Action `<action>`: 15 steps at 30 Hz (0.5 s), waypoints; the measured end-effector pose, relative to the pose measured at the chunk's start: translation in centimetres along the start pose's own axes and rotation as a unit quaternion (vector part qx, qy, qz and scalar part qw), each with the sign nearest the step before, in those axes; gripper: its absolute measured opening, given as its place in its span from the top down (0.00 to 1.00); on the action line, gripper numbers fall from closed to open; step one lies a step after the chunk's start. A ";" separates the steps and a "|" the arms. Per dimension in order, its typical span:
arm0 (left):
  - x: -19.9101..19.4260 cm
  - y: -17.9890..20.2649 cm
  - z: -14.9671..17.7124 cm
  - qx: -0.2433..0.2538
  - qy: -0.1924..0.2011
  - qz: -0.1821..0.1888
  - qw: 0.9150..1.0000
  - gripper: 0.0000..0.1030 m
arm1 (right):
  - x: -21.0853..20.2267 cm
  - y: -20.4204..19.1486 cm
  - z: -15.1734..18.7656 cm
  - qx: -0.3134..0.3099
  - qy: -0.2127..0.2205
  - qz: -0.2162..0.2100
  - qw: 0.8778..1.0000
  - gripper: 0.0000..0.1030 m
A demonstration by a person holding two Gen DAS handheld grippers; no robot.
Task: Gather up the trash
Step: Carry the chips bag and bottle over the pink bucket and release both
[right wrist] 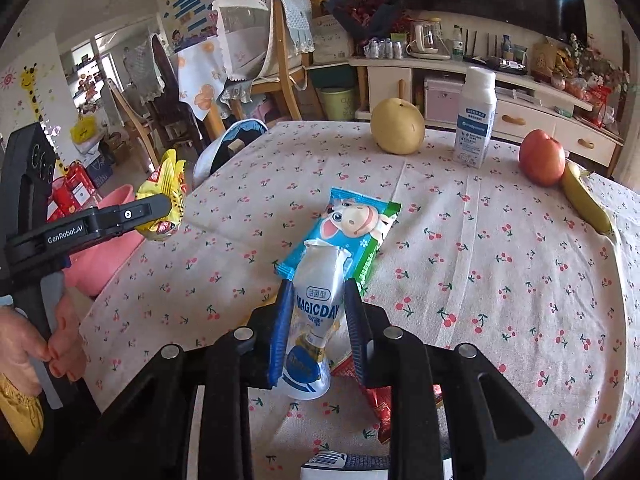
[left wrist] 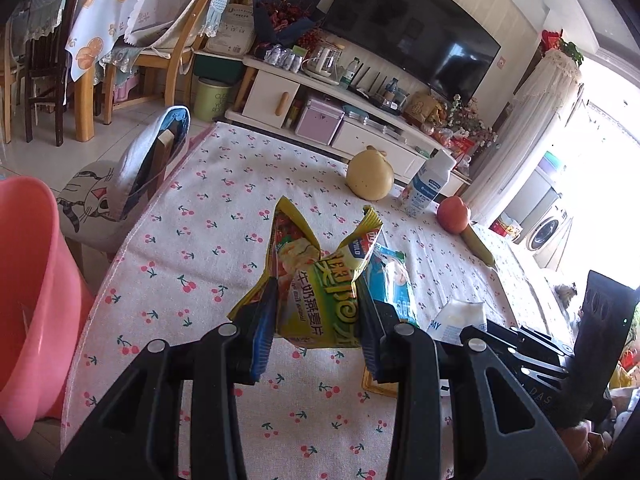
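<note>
My left gripper (left wrist: 316,300) is shut on a crumpled yellow-green oatmeal packet (left wrist: 316,280) and holds it above the cherry-print tablecloth (left wrist: 224,216). From the right wrist view the left gripper (right wrist: 160,208) and the packet (right wrist: 166,196) hang over the table's left edge. My right gripper (right wrist: 316,300) is shut on a squashed white MAGICDAY drink bottle (right wrist: 316,308). A blue cartoon-cow wrapper (right wrist: 348,232) lies on the cloth just beyond it and also shows in the left wrist view (left wrist: 394,280). A red wrapper (right wrist: 380,404) lies under the right gripper.
A pink plastic basin (left wrist: 32,292) stands beside the table's left edge and shows in the right wrist view (right wrist: 100,248). A pear (right wrist: 397,126), a white upright bottle (right wrist: 474,120), an apple (right wrist: 542,158) and a banana (right wrist: 586,204) stand at the far side. A chair (left wrist: 132,184) is at the left.
</note>
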State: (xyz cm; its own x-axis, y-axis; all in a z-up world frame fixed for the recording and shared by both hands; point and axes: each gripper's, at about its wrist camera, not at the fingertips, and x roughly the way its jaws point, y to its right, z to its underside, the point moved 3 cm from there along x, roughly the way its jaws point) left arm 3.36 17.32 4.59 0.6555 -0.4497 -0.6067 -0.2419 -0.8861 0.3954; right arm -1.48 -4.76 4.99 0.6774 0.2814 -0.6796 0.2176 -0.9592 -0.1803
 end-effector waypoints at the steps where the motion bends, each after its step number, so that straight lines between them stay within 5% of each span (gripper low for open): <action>1: -0.3 -0.2 -0.2 -0.001 0.003 0.001 1.000 0.63 | -0.3 -0.3 -0.3 0.001 0.006 0.000 1.000 0.73; 15: -5.8 -4.1 -2.5 -0.047 0.066 0.008 0.997 0.63 | -0.6 -10.2 -5.6 0.002 0.054 -0.076 0.996 0.74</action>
State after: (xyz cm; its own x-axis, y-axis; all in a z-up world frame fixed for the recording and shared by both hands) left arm 2.31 23.88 8.17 0.7426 -0.4396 -0.5053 -0.1895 -0.8616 0.4709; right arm -0.17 5.00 11.17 0.7085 0.4252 -0.5633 0.3219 -0.9050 -0.2782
